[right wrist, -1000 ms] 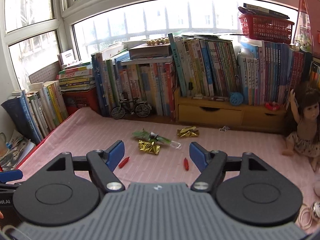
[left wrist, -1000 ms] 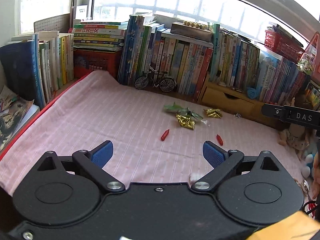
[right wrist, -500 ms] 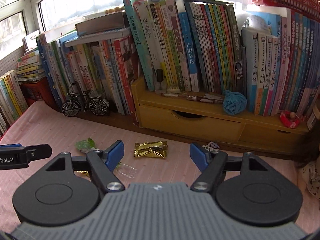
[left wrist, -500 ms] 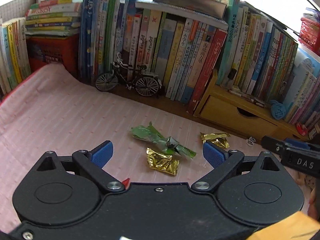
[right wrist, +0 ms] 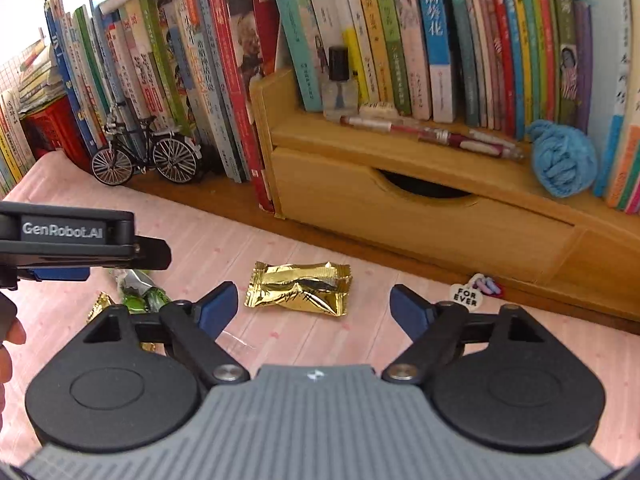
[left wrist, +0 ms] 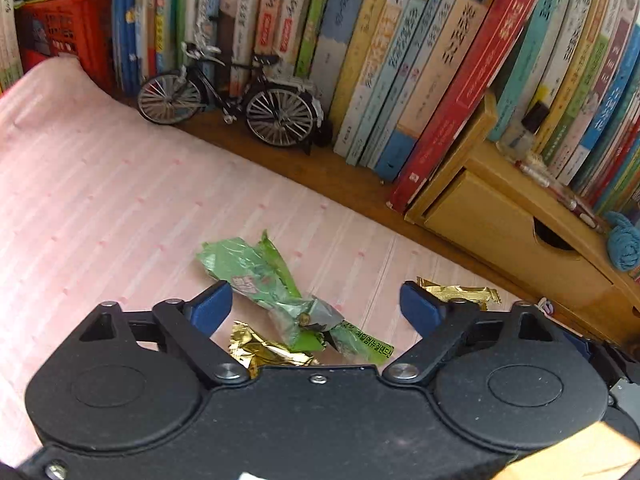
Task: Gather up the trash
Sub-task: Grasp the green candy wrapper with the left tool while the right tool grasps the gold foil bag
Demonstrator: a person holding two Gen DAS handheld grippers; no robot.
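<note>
On the pink striped cloth (left wrist: 100,200) lies a crumpled green wrapper (left wrist: 272,284), and my left gripper (left wrist: 316,310) hangs open right over it, one blue pad on each side. A gold wrapper (left wrist: 264,350) peeks out under the left gripper's body. A second gold wrapper (right wrist: 300,289) lies flat near the wooden drawer box; my right gripper (right wrist: 312,308) is open just in front of it, pads apart. That same wrapper (left wrist: 460,293) shows behind the left gripper's right pad. The left gripper (right wrist: 64,236) enters the right wrist view from the left, above the green wrapper (right wrist: 140,296).
A row of upright books (left wrist: 400,60) lines the back. A model bicycle (left wrist: 232,96) stands before them. A wooden drawer box (right wrist: 420,208) holds pens, a small bottle (right wrist: 339,84) and a blue yarn ball (right wrist: 562,160). A "FOR EVER" charm (right wrist: 466,296) lies at right.
Both grippers have moved forward and down toward the wrappers. The left one now sits over the green wrapper, the right one close to the gold wrapper. Both remain open.
</note>
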